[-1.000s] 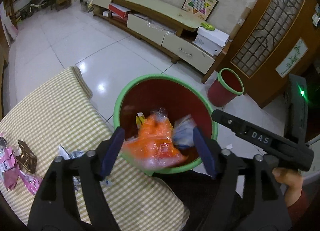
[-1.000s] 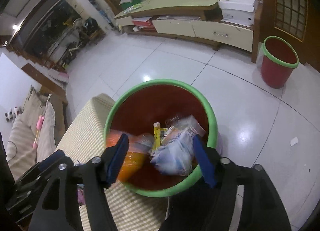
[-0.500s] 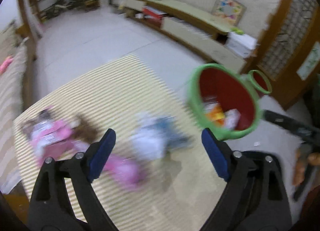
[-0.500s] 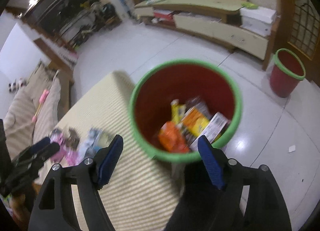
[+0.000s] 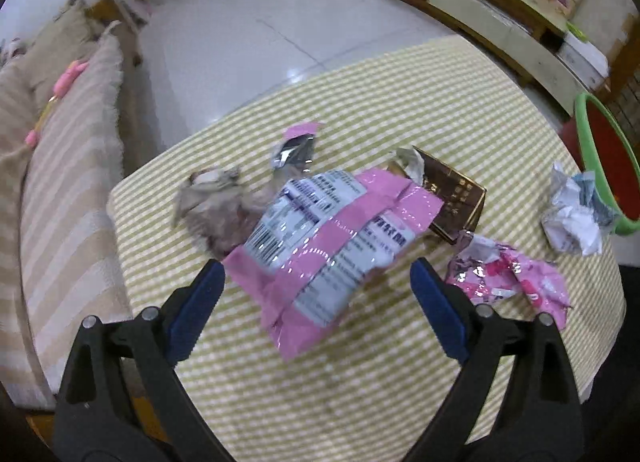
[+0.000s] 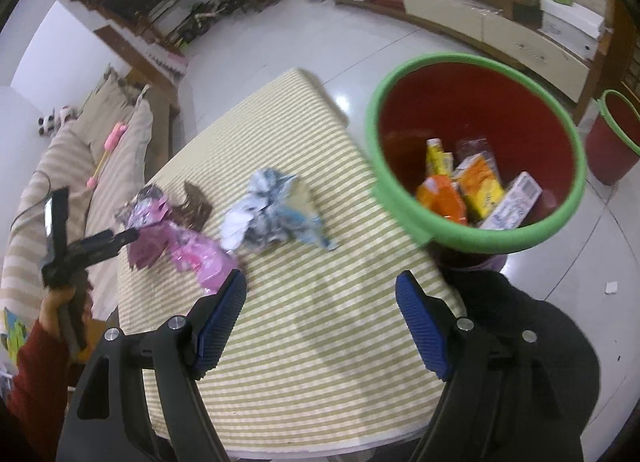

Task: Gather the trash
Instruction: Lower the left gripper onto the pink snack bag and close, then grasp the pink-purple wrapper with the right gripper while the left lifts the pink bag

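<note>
My left gripper (image 5: 318, 268) points down over the yellow-checked table (image 5: 400, 102), its jaws opening. A big pink-and-white wrapper (image 5: 332, 238) lies between the fingers, untouched by the pads. Around it lie a brown box (image 5: 452, 198), a small crumpled pink wrapper (image 5: 516, 274), a silver-pink scrap (image 5: 296, 146), a grey crumpled wrapper (image 5: 216, 206) and a crumpled white-blue paper (image 5: 576, 218). My right gripper (image 6: 320, 278) hangs open over bare cloth, near the white-blue paper (image 6: 272, 214). The red bin with a green rim (image 6: 476, 238) at the table's edge holds orange and yellow packets.
A striped sofa (image 5: 60, 182) runs along the table's left side. A second red bin (image 6: 616, 134) stands on the tiled floor by a long low cabinet (image 6: 480, 22). A person's hand in a red sleeve (image 6: 36, 362) holds the left gripper.
Both grippers swung from above the bin to over the table. The orange packet and the pale packet seen between their fingers now lie in the bin. The left jaws stand wider.
</note>
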